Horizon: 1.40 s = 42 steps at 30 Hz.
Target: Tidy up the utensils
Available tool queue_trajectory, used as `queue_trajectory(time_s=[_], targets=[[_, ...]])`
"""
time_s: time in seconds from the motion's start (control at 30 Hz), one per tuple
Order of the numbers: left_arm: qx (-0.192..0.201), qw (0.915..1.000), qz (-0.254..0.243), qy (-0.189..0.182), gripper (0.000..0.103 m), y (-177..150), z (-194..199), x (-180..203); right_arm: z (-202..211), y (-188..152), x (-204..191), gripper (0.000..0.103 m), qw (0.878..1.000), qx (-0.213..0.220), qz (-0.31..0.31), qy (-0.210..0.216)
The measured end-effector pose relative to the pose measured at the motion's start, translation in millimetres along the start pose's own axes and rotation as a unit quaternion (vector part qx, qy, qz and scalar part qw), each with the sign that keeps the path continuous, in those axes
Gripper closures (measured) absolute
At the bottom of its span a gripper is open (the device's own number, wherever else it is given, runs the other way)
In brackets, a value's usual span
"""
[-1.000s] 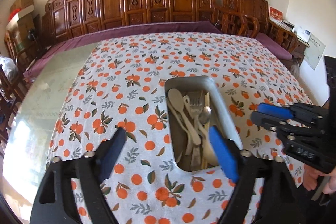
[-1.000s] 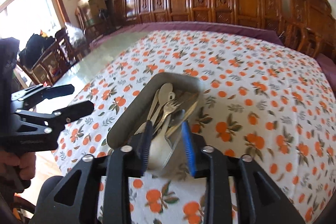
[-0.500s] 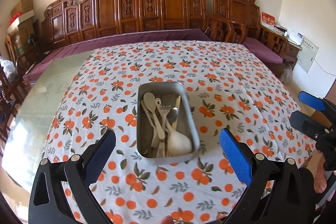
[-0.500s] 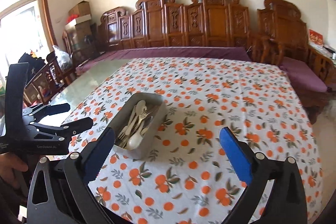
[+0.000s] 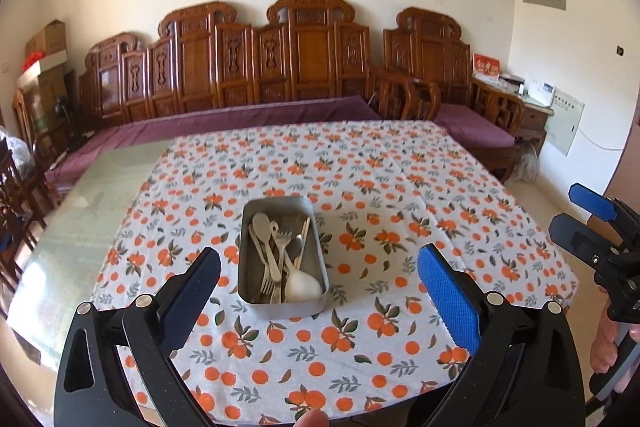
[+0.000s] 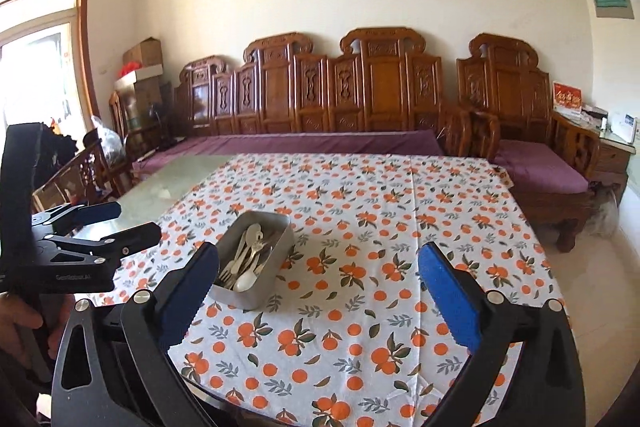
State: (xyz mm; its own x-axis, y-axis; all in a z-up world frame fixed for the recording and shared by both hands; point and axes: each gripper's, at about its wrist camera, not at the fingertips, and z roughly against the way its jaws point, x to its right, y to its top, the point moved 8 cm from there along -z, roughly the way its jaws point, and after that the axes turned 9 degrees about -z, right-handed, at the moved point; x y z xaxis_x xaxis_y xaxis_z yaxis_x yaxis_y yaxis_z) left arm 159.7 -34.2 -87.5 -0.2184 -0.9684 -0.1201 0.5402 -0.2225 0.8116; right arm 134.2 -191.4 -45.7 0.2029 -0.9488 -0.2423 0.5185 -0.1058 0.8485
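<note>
A grey metal tray (image 5: 320, 259) stands on the orange-patterned tablecloth (image 5: 400, 195). It holds several utensils: white spoons (image 5: 264, 227), forks (image 5: 282, 239) and chopsticks. The tray also shows in the right wrist view (image 6: 276, 251). My left gripper (image 5: 318, 291) is open and empty, held back above the table's near edge with the tray between and beyond its fingers. My right gripper (image 6: 318, 291) is open and empty, held to the right of the tray. Each gripper shows in the other's view: the right one (image 5: 580, 215) and the left one (image 6: 116, 223).
The cloth covers the right part of a glass-topped table (image 5: 92, 195). A carved wooden bench with purple cushions (image 5: 256, 115) runs behind the table. Wooden chairs (image 5: 16, 187) stand at the left. A side table (image 5: 532, 107) with small items is at the far right.
Both grippers have pulled back and up from the tray. The right gripper, nearly shut over the tray a second ago, has opened wide. The tray now looks smaller and farther.
</note>
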Motion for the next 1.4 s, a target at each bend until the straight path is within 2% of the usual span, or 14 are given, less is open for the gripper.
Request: queue_trajectory(time_s=[0.27, 0.5, 1.4], targets=[[0.041, 0.9989, 0.004, 0.022, 0.008, 12, 40, 3, 31, 13, -2, 0.003, 0.999, 0.033, -0.01, 0.006], [0.061, 0.9977, 0.004, 0.028, 0.008, 16, 54, 4, 37, 14, -1, 0.003, 0.999, 0.038, -0.01, 0.001], [0.064, 0.9976, 0.014, 0.022, 0.008, 12, 57, 5, 33, 13, 3, 0.003, 0.999, 0.038, -0.01, -0.002]])
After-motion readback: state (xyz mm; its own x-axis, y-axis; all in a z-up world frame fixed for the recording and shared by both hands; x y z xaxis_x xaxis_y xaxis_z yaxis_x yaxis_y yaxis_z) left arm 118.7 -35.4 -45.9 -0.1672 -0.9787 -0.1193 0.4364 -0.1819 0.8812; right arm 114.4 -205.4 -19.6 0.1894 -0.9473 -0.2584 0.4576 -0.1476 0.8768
